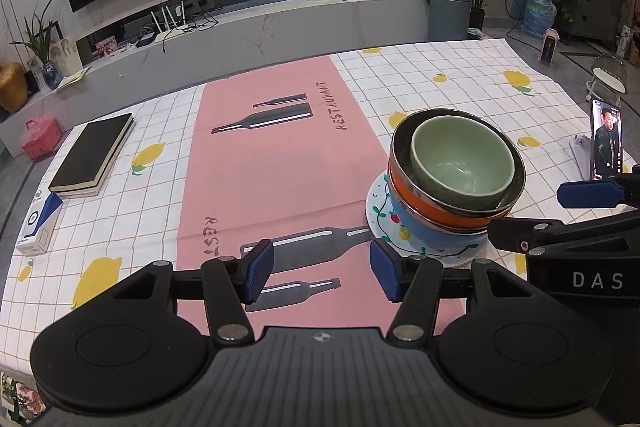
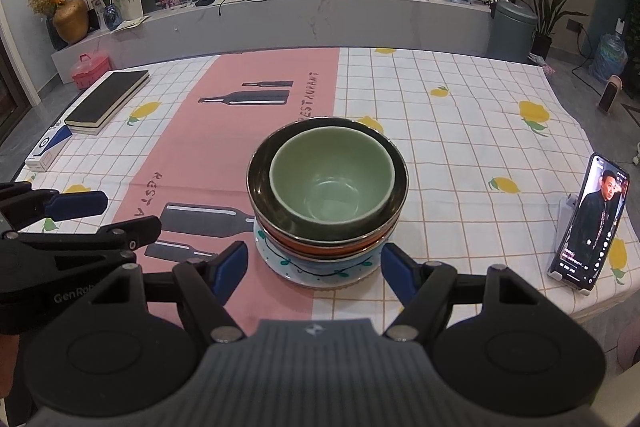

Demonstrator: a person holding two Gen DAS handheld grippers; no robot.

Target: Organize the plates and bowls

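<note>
The dishes are gathered into one nested stack, which saves room on the table [image 2: 460, 115] and leaves each piece cradled by the one below. At the bottom lies a white plate [image 2: 276, 259] painted with a vine and small fruits; on it sits a pale blue bowl [image 1: 416, 227], then an orange bowl [image 2: 320, 247] with a shiny metal lining, and inside that a green bowl [image 2: 330, 183], slightly tilted and off-centre toward the near side. The green bowl is empty; nothing shows in any of the dishes but the next dish.

The stack stands at the right edge of the pink placemat [image 2: 224, 147], partly over the lemon-print tablecloth [image 2: 460, 155].

The right gripper [image 2: 314, 273] hovers just near of the stack with its fingers spread wide, one on each side of the plate's near rim and not touching it, holding nothing. The left gripper [image 1: 322, 273] hangs to the left of the stack, fingers open and empty, its right finger close to the plate's edge. The sorting looks close to finished.

Off to the left lie a black notebook [image 2: 108, 101] and a small box [image 2: 48, 149]; a phone [image 2: 590, 223] on a stand plays a video at the right.
</note>
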